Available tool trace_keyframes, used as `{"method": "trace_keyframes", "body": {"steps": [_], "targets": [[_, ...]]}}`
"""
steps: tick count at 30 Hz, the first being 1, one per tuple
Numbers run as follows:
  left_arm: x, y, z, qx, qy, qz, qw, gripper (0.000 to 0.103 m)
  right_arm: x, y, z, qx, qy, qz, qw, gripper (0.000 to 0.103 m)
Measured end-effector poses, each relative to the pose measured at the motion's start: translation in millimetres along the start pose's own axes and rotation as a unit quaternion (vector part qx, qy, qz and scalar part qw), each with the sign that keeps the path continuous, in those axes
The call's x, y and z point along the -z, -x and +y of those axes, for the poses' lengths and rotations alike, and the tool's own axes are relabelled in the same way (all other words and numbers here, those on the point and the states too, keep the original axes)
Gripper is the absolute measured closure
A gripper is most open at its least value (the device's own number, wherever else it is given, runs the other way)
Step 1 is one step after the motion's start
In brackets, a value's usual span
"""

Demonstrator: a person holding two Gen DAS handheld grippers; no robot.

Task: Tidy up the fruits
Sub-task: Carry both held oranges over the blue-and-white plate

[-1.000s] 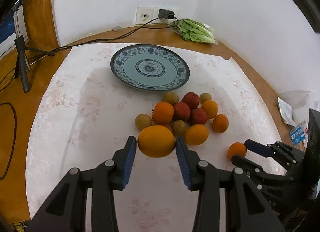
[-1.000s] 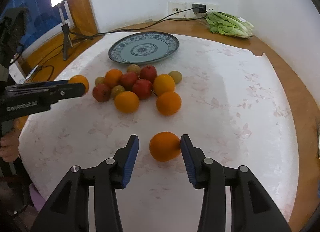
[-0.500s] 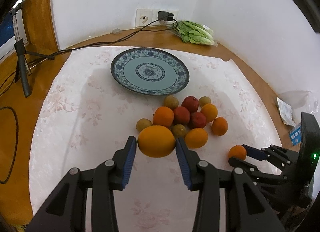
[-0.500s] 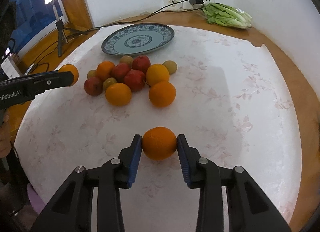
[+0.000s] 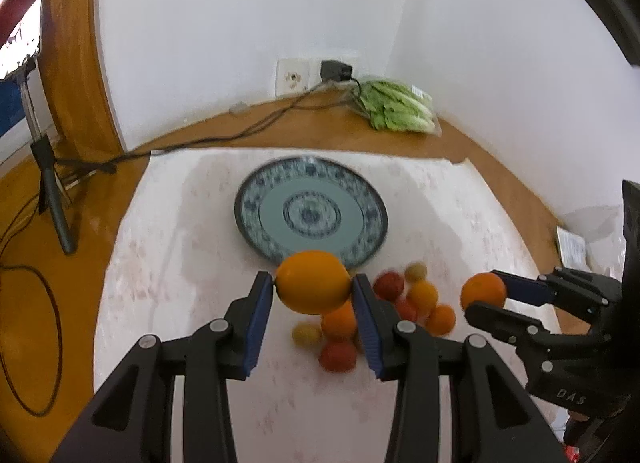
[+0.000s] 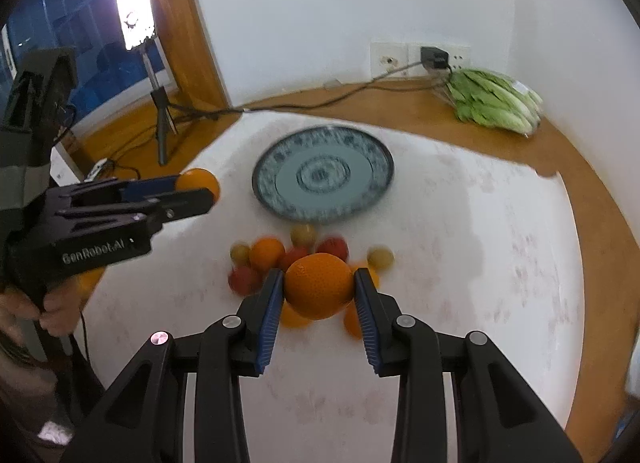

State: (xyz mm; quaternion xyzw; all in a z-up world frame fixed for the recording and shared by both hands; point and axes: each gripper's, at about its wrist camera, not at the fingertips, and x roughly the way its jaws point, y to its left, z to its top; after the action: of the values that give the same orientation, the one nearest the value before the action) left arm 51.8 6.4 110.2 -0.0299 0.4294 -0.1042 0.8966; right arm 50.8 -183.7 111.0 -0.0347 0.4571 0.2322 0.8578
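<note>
My left gripper [image 5: 314, 288] is shut on a large yellow-orange citrus fruit [image 5: 310, 279] and holds it in the air, just in front of the blue patterned plate [image 5: 256, 199]. My right gripper [image 6: 319, 289] is shut on a round orange [image 6: 318, 283], also lifted. Below both lies a blurred pile of oranges, red fruits and small yellow-green ones [image 5: 422, 295] [image 6: 266, 251] on the white cloth. In the left wrist view the right gripper [image 5: 486, 297] shows at right with its orange [image 5: 480, 289]. In the right wrist view the left gripper [image 6: 200, 192] shows at left with its fruit [image 6: 196, 180]. The plate [image 6: 264, 179] holds nothing.
A bag of green lettuce [image 5: 396, 111] [image 6: 496, 103] lies by the back wall near a socket with a plugged cable [image 5: 336, 69]. A tripod [image 5: 52, 191] stands on the wooden surface at left, and a lit lamp [image 6: 136, 17] tops another stand. A hand [image 6: 52, 311] grips the left tool.
The right jaws shut on the orange and lifted it off the cloth. Both grippers rose with their fruit and moved toward the plate.
</note>
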Motion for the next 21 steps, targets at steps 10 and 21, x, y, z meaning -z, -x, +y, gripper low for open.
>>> {"method": "trace_keyframes", "body": {"steps": [10, 21], "targets": [[-40.9, -44.6, 13.9, -0.003, 0.022, -0.004, 0.9997, 0.060, -58.0, -48.9, -16.0, -0.009, -0.020, 0.002, 1.000, 0.067], [-52.1, -121.9, 25.1, -0.017, 0.043, 0.039, 0.9982, 0.060, -78.0, -117.7, -31.3, -0.003, -0.037, 0.017, 0.999, 0.067]]}}
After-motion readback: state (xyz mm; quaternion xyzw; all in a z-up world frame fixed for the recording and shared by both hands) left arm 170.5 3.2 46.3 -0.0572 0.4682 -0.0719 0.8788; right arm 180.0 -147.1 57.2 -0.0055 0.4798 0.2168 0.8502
